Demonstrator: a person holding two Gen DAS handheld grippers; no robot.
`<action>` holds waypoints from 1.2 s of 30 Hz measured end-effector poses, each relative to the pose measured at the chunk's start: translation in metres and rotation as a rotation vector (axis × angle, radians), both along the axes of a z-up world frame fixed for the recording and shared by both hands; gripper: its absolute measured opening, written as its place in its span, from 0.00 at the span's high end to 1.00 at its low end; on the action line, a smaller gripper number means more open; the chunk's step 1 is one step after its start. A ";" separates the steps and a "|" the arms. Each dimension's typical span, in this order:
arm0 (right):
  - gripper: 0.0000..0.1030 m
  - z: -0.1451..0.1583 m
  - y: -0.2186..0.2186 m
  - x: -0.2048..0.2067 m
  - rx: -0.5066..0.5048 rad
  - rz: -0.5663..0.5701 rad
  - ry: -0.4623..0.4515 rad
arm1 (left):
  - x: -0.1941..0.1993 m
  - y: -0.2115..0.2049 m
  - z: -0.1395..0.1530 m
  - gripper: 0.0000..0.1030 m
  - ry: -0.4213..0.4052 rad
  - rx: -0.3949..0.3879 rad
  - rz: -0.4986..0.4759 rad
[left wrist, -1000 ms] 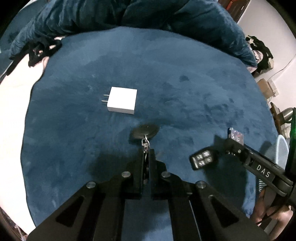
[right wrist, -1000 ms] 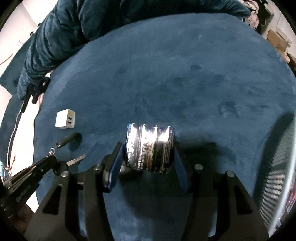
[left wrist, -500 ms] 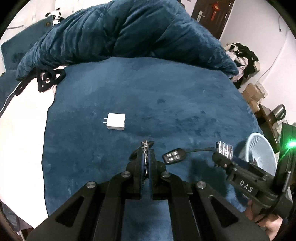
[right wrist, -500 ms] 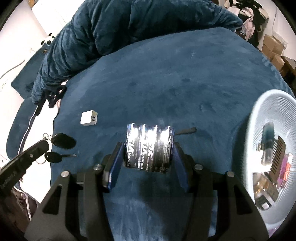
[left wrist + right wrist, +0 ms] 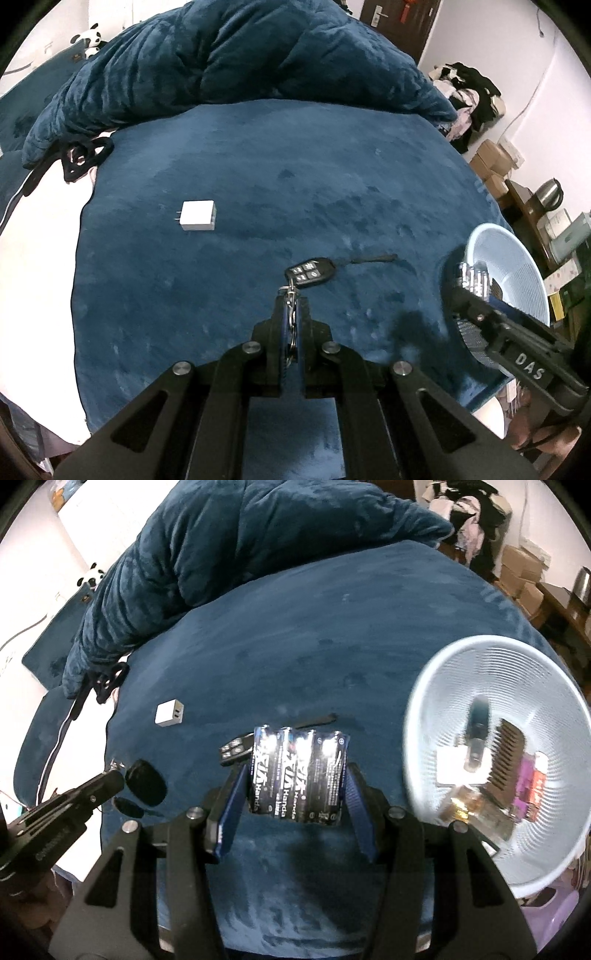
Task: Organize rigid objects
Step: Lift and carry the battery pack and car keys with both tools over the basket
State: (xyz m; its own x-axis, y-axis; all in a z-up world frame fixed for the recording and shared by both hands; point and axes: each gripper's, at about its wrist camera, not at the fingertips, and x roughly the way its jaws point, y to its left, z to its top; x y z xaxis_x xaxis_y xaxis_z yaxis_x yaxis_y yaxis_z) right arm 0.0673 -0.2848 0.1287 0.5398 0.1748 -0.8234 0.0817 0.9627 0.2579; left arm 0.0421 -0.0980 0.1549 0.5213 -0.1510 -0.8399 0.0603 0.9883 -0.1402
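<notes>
right hand-held gripper (image 5: 297, 775) is clamped on a shrink-wrapped battery pack (image 5: 298, 775), held clear above the blue blanket (image 5: 295, 627) and just left of the pale blue basket (image 5: 436, 709). left hand-held gripper (image 5: 291, 306) is closed tight on a key ring (image 5: 291, 295); a black fob (image 5: 144, 781) and a key hang from it in the right wrist view.

basket already holds several items, among them a comb-like piece, a white block and something purple; detail is blurred.

left on the blanket: a white charger (image 5: 198, 220), well apart from the basket, and a black remote (image 5: 309, 272) with a cord, near the middle.

judgement: task is partly done. two items are in hand and not yet dropped in; two more remain to be collected.
</notes>
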 end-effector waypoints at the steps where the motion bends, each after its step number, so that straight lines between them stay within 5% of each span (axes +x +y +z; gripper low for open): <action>1: 0.48 0.001 -0.004 -0.003 0.001 -0.009 -0.002 | -0.001 -0.003 0.000 0.98 0.000 0.001 -0.005; 36: 0.48 0.011 -0.124 -0.045 0.012 -0.235 -0.019 | 0.000 -0.145 0.014 0.98 -0.018 0.008 -0.245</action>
State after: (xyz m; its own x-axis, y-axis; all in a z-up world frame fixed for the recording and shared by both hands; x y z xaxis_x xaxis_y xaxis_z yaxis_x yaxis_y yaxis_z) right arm 0.0223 -0.4089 0.1396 0.5821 0.0526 -0.8114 0.2981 0.9146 0.2731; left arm 0.0426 -0.2427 0.1692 0.4853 -0.2679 -0.8323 0.3005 0.9450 -0.1289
